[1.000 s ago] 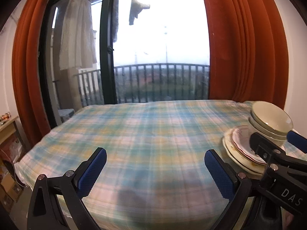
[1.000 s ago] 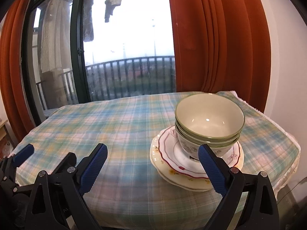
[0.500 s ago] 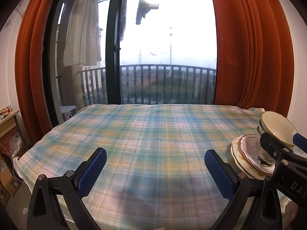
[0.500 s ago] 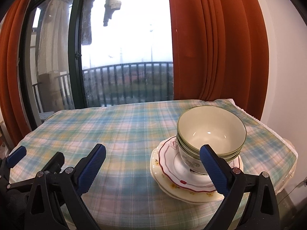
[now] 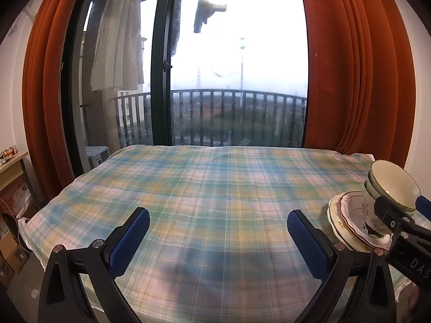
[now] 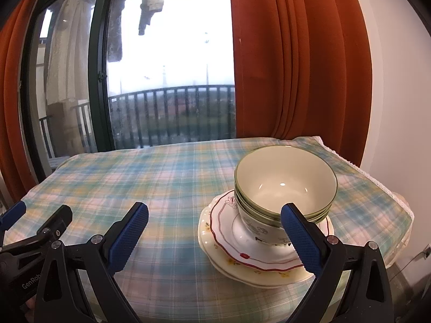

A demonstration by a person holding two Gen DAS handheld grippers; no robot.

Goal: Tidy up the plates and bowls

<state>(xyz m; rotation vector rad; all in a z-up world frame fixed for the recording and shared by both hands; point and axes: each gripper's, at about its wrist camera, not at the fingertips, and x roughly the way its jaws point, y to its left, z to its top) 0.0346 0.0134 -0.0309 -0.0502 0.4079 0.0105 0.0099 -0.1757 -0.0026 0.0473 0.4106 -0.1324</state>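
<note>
Several cream bowls with green rims are nested on a stack of plates; the top plate has a red-lined rim, the lower one is cream with small flowers. The stack stands at the right end of the plaid-covered table. My right gripper hangs open just in front of the stack, its right finger overlapping the bowls in view. My left gripper is open over bare cloth, with the bowls and plates far to its right behind the right gripper's black arm.
Orange curtains frame a glass balcony door behind the table. A white wall stands close on the right. A low shelf with boxes sits left of the table. The plaid cloth stretches wide to the left.
Both grippers have pulled back and risen slightly, so the table and the bowl stack look lower and farther off. Both stayed open and the stack has not moved.
</note>
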